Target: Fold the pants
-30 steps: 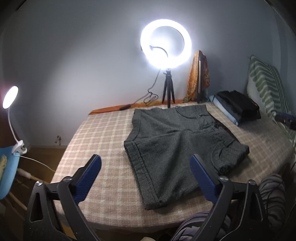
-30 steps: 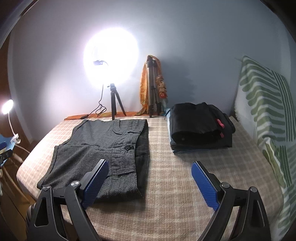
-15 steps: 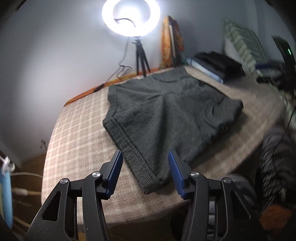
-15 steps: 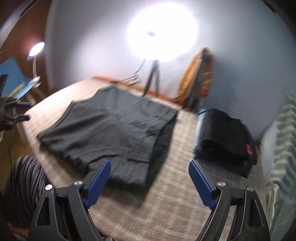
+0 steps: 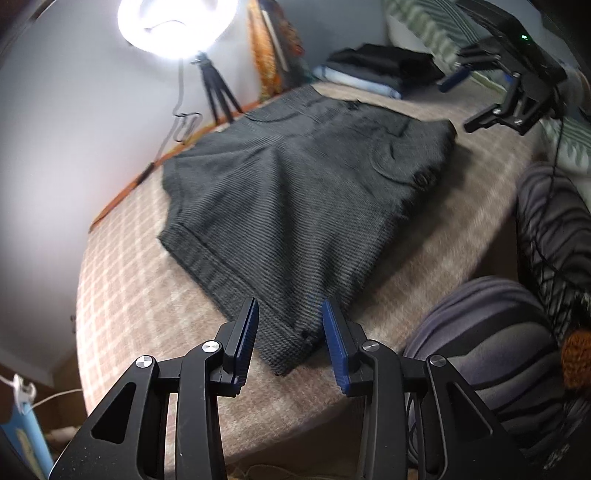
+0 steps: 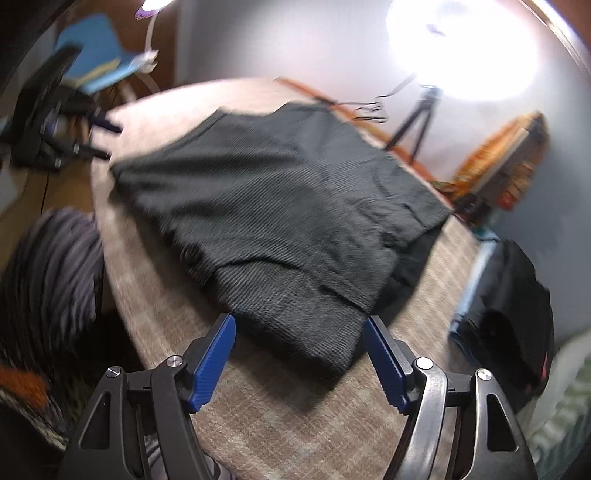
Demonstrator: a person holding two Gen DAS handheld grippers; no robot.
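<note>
Dark grey shorts [image 5: 295, 192], folded in half lengthwise, lie flat on the checked bedspread [image 5: 122, 295]. My left gripper [image 5: 290, 328] is open with a narrow gap, its blue fingers on either side of the near hem corner of the shorts. My right gripper [image 6: 299, 350] is open wide, just before the near waist end of the shorts [image 6: 280, 206]. The right gripper also shows at the upper right of the left wrist view [image 5: 480, 96]. Neither gripper holds cloth.
A ring light on a tripod [image 5: 177, 26] stands at the back of the bed. A stack of folded dark clothes [image 6: 509, 306] lies to the right of the shorts. Striped cushions [image 5: 517, 332] sit at the near bed edge. A blue chair [image 6: 99, 62] stands beyond the bed.
Both grippers have swung down close to the shorts' near edge. The left jaws narrowed from wide open to a small gap; the right jaws narrowed a little.
</note>
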